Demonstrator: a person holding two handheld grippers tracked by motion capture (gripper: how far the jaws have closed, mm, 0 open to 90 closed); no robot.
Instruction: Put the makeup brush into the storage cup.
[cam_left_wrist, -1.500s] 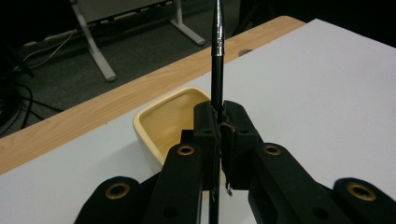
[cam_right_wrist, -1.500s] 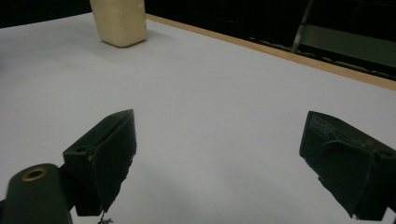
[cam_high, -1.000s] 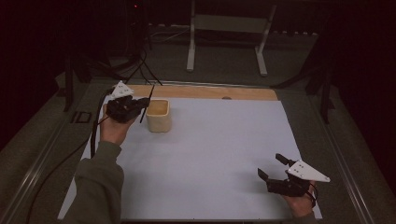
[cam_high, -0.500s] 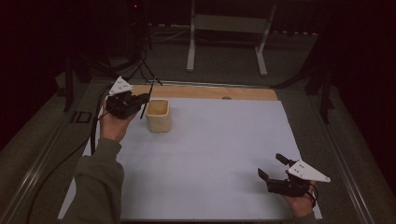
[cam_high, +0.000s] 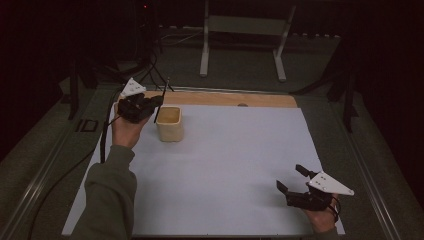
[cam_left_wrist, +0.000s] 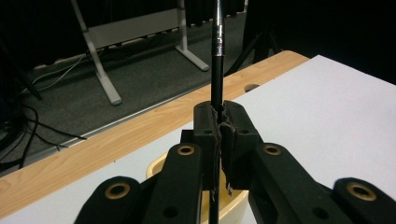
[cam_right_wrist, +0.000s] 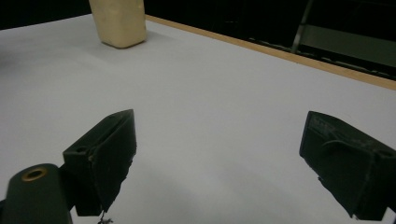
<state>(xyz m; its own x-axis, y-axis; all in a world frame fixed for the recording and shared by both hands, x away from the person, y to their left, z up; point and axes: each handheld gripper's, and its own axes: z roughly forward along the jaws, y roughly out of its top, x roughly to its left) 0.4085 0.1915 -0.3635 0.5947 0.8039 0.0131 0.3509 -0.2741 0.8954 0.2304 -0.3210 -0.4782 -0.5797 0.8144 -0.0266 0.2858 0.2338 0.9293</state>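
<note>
1. Change since a second ago: the left gripper (cam_high: 150, 104), at the far left of the table (cam_high: 225, 165), has drawn slightly nearer the cream cup (cam_high: 169, 123). It now sits just beside the cup's left rim, and the hand behind it has tilted a little.

2. Left tongs: the jaws are pressed together on a thin dark rod (cam_high: 161, 100). In the left gripper view the rod (cam_left_wrist: 216, 60) runs upright through the closed jaws, with a silvery upper section above them. Its lower end drops toward the cup (cam_left_wrist: 233, 205), whose rim shows just below the jaws. Whether the tip is already inside the cup or only over its edge cannot be told.

3. Cup: it stands upright on the white sheet near the wooden strip (cam_high: 225, 99) at the table's far edge. Its position matches the earlier pictures.

4. Right gripper (cam_high: 295, 181): it rests well apart from the cup, at the near right corner of the sheet, where it was a second ago. Its jaws stand wide and hold nothing. In the right gripper view the two black jaws frame bare white sheet, with the cup (cam_right_wrist: 119, 21) far off at the upper left.

5. Meaning for the work: the small shift suggests the rod is being lined up over the cup's mouth. Lowering and releasing it there looks like the likely step in hand.
</note>
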